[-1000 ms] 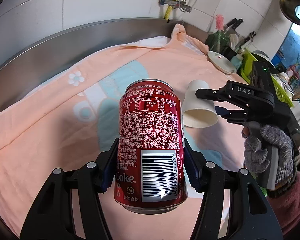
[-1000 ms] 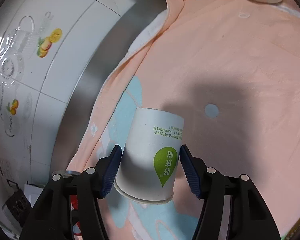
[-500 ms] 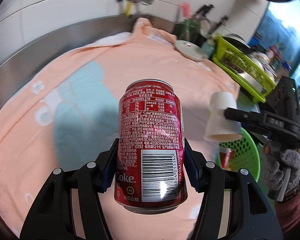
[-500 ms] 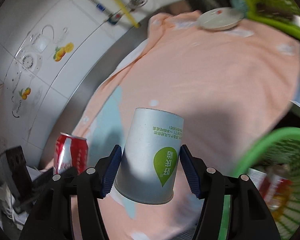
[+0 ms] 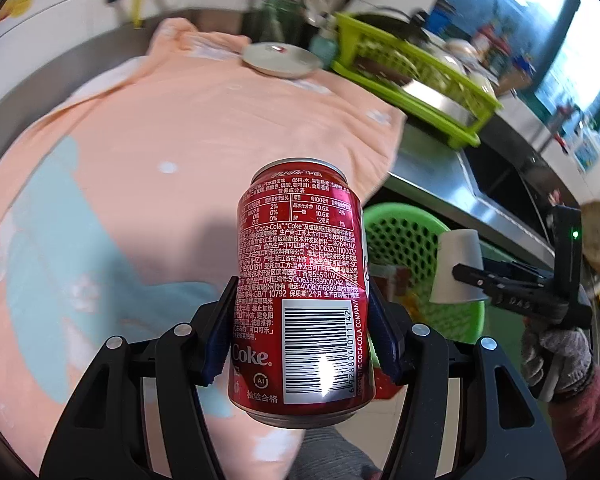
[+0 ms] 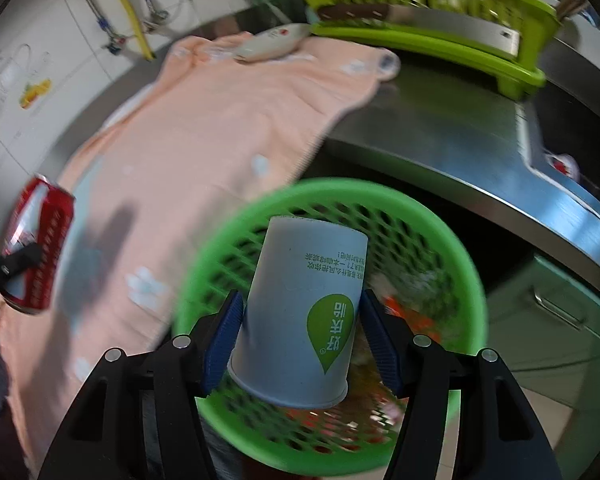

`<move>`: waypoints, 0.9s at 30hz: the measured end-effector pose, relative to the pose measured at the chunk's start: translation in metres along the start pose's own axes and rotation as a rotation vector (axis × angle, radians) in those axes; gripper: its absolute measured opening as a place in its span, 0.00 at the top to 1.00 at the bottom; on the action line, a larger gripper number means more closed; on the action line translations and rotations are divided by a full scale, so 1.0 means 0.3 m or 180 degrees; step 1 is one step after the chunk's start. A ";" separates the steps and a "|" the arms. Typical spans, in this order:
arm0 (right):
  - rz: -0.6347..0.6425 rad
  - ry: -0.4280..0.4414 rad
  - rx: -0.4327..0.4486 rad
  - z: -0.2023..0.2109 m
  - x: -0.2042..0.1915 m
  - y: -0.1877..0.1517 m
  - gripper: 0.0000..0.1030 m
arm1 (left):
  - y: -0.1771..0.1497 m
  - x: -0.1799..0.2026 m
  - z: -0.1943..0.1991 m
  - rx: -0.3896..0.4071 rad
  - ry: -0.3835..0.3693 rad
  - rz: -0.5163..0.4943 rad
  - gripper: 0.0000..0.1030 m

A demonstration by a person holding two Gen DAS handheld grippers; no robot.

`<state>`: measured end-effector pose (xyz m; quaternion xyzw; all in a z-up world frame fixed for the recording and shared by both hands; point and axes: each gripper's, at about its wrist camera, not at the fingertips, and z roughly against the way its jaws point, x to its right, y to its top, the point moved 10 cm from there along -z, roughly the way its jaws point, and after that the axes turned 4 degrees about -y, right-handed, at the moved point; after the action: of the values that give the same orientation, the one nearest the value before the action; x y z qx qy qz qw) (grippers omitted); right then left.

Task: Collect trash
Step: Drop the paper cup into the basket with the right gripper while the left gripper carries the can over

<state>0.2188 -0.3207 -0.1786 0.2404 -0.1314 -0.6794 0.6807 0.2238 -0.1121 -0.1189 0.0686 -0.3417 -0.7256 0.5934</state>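
The paper cup (image 6: 300, 312), white with a green leaf mark, hangs upside down in the right gripper (image 6: 302, 340), whose blue pads clamp its sides near the rim. It sits directly above the green basket (image 6: 440, 216), a round plastic bin with a mesh wall that stands on the floor just below the edge of the steel counter (image 6: 440, 136). The red soda can (image 5: 302, 292) is upright in the left gripper (image 5: 300, 336), pinched at its lower half, over the near edge of the peach towel (image 5: 180, 128) and not yet above the basket.

As I judge it, the task is mostly carried: 2 pieces of trash are lifted and both are on the way in, but neither is dropped. Blurred scraps of red and orange already lie in the basket's bottom. What remains is to let the cup go, bring the can across, and release it too.

The cup is thin tapered paper and would crush under a hard squeeze; the can is smooth glossy metal, slightly creased near the barcode. The towel is soft and rumpled, with pale blue patches. A shallow plate (image 5: 280, 60) rests on its far end, beside a lime-green dish rack (image 5: 412, 76).
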 end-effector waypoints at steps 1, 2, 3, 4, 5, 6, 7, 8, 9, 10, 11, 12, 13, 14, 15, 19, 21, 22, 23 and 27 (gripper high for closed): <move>0.0022 -0.0065 -0.0010 -0.005 0.022 -0.018 0.44 | -0.002 0.022 -0.017 -0.0030 -0.0024 -0.0028 0.43; 0.0028 -0.0105 -0.0013 -0.007 0.046 -0.029 0.44 | -0.004 0.048 -0.038 -0.0064 -0.0047 -0.0062 0.43; 0.0012 -0.0143 -0.0029 -0.014 0.067 -0.043 0.43 | -0.006 0.067 -0.054 -0.0091 -0.0056 -0.0086 0.43; -0.0011 -0.0157 -0.0056 -0.024 0.083 -0.055 0.44 | -0.011 0.092 -0.075 -0.0128 -0.0067 -0.0117 0.43; -0.0033 -0.0167 -0.0070 -0.029 0.096 -0.064 0.44 | -0.017 0.117 -0.095 -0.0166 -0.0082 -0.0146 0.43; -0.0065 -0.0167 -0.0082 -0.033 0.107 -0.076 0.44 | -0.021 0.139 -0.113 -0.0201 -0.0097 -0.0176 0.43; -0.0104 -0.0152 -0.0102 -0.040 0.122 -0.088 0.44 | -0.024 0.155 -0.125 -0.0222 -0.0102 -0.0201 0.43; -0.0132 -0.0148 -0.0114 -0.045 0.128 -0.095 0.44 | -0.029 0.179 -0.145 -0.0251 -0.0106 -0.0243 0.43; -0.0156 -0.0136 -0.0135 -0.050 0.137 -0.105 0.44 | -0.031 0.196 -0.158 -0.0276 -0.0115 -0.0264 0.43; -0.0186 -0.0118 -0.0142 -0.054 0.143 -0.112 0.44 | -0.037 0.215 -0.175 -0.0310 -0.0135 -0.0284 0.43; -0.0202 -0.0113 -0.0142 -0.057 0.143 -0.114 0.44 | -0.045 0.234 -0.192 -0.0344 -0.0145 -0.0303 0.43; -0.0211 -0.0104 -0.0145 -0.058 0.146 -0.119 0.44 | -0.052 0.249 -0.208 -0.0374 -0.0150 -0.0324 0.43; -0.0224 -0.0096 -0.0139 -0.057 0.149 -0.122 0.44 | -0.058 0.262 -0.221 -0.0402 -0.0156 -0.0342 0.43; -0.0236 -0.0089 -0.0127 -0.049 0.153 -0.126 0.44 | -0.066 0.275 -0.237 -0.0434 -0.0158 -0.0361 0.43; -0.0255 -0.0072 -0.0112 -0.043 0.156 -0.126 0.43 | -0.074 0.287 -0.252 -0.0461 -0.0159 -0.0376 0.43; -0.0317 -0.0008 -0.0043 -0.012 0.167 -0.123 0.42 | -0.102 0.322 -0.298 -0.0556 -0.0195 -0.0434 0.43; -0.0341 -0.0002 0.0000 0.007 0.174 -0.121 0.42 | -0.114 0.333 -0.322 -0.0603 -0.0206 -0.0427 0.43; -0.0353 0.0011 0.0020 0.017 0.176 -0.120 0.41 | -0.118 0.339 -0.331 -0.0620 -0.0218 -0.0419 0.43; -0.0356 0.0024 0.0034 0.025 0.176 -0.120 0.41 | -0.121 0.345 -0.342 -0.0637 -0.0231 -0.0414 0.43; -0.0328 -0.0021 0.0125 0.064 0.186 -0.123 0.36 | -0.137 0.366 -0.383 -0.0690 -0.0226 -0.0418 0.43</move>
<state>0.1797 -0.3774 -0.1890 0.2580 -0.1344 -0.7115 0.6396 0.2168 -0.2567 -0.1961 0.0005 -0.2768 -0.7975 0.5360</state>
